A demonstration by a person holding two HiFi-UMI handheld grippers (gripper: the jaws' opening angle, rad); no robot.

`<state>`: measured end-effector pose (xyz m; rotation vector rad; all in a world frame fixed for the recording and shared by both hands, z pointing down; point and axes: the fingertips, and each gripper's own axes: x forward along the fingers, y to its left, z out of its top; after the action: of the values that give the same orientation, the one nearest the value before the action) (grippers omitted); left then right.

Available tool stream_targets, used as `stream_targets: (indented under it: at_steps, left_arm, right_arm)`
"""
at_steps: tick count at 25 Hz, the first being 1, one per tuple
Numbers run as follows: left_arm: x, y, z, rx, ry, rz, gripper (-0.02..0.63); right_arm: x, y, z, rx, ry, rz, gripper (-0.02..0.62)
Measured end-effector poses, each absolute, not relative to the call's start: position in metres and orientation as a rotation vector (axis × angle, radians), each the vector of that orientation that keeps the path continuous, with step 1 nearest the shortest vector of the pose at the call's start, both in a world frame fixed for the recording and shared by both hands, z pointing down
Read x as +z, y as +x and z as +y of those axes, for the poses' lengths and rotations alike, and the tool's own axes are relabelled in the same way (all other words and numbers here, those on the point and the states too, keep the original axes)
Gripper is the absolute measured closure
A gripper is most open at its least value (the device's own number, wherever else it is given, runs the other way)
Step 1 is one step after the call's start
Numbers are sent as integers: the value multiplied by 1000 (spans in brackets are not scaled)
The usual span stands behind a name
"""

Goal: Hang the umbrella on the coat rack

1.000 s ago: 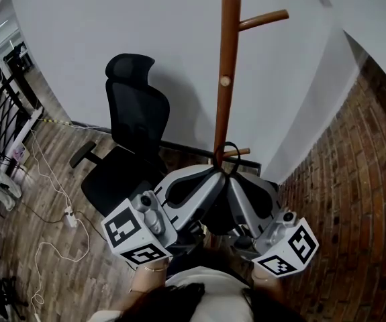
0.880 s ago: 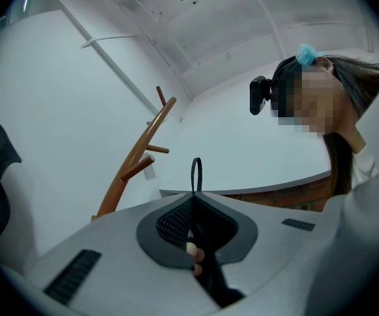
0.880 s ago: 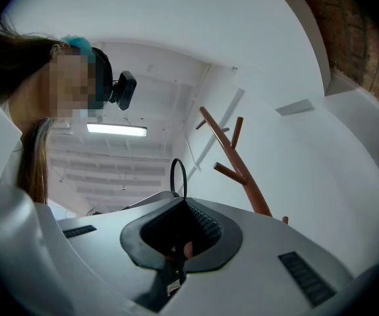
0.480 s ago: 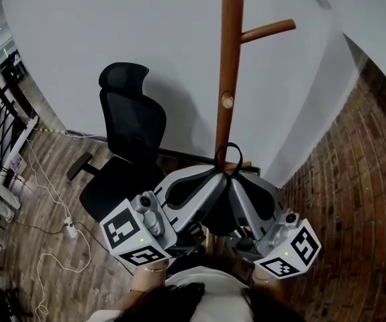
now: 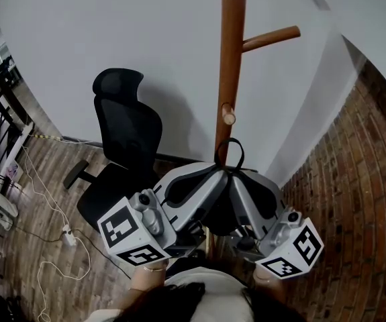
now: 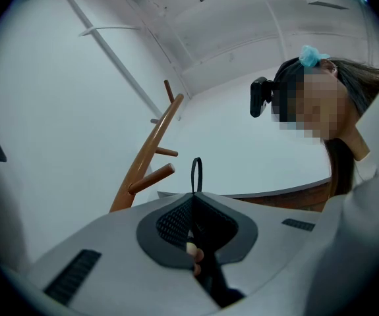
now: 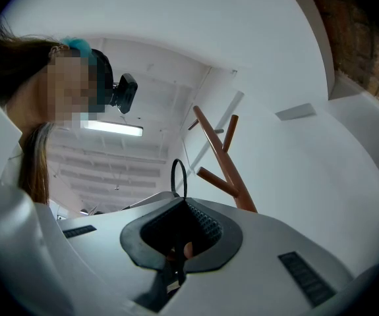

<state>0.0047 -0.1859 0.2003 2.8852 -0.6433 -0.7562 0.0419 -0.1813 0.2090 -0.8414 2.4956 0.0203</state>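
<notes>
Here the hanging step is in hand but not yet done. The left gripper (image 5: 213, 172) and the right gripper (image 5: 238, 174) meet tip to tip in front of the person, and each is clamped on the top of the dark umbrella (image 6: 216, 282). Its black strap loop (image 6: 196, 158) stands upright out of the closed tips. Most of the umbrella's body is hidden under the two grey gripper shells, so I cannot tell how it hangs below them.

In the head view the loop sits right against the wooden pole of the coat rack (image 5: 231, 59) and just below a short peg (image 5: 227, 115) that points toward the person. A longer peg (image 5: 271, 37) angles out to the right, higher up. A black office chair (image 5: 122, 133) stands to the left by the white wall, apart from the work.

By my reading, the next move is to raise both grippers together until the loop clears the tip of the short peg. The loop then has to go over the peg and settle on it before either gripper lets go. It is narrow and floppy, so it could catch on the peg's end or slip beside it.
</notes>
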Motion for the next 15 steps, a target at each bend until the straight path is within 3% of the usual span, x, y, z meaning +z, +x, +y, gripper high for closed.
stream_targets:
  at_steps: [15]
  left_arm:
    - [192,4,-213,-735,2886,-591,594]
  right_arm:
    - [202,41,-207,28,-887,2471,558]
